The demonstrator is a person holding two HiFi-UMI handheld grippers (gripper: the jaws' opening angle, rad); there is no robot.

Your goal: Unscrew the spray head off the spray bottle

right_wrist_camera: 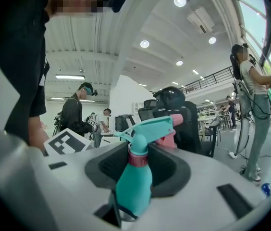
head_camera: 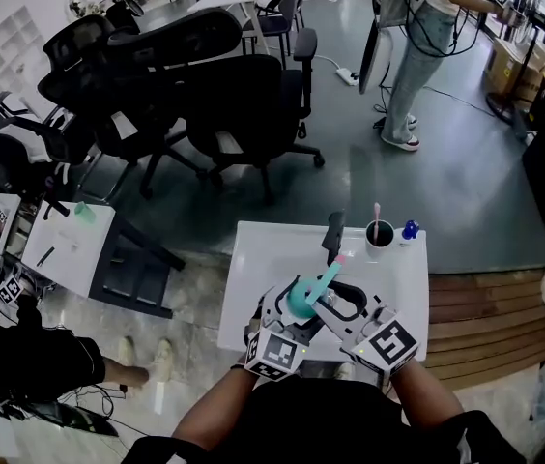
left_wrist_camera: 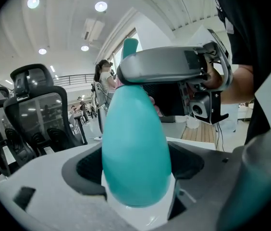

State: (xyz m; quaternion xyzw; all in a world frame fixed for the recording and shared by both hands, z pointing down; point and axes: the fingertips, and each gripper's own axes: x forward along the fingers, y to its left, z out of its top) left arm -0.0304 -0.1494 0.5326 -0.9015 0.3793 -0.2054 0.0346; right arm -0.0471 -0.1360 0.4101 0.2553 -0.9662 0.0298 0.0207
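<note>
A teal spray bottle (head_camera: pixel 301 300) is held tilted above the white table (head_camera: pixel 253 259), close to my body. Its rounded body (left_wrist_camera: pixel 135 153) fills the gap of my left gripper (left_wrist_camera: pixel 136 179), whose jaws are shut on it. The teal spray head (right_wrist_camera: pixel 147 129) with a pink nozzle sits on a pink collar (right_wrist_camera: pixel 138 159). My right gripper (right_wrist_camera: pixel 138 166) stands across the neck, its dark pads (right_wrist_camera: pixel 171 170) close against that collar on both sides. In the left gripper view the right gripper's grey jaw (left_wrist_camera: pixel 164 67) crosses the bottle's top. From the head view both grippers (head_camera: pixel 326 296) meet at the bottle.
At the table's far edge stand a dark cup (head_camera: pixel 379 241) with a pink stick in it, a small blue thing (head_camera: pixel 409 230) and a black object (head_camera: pixel 333 235). Black office chairs (head_camera: pixel 205 85) crowd the floor beyond. A person (head_camera: pixel 417 46) stands at the back right.
</note>
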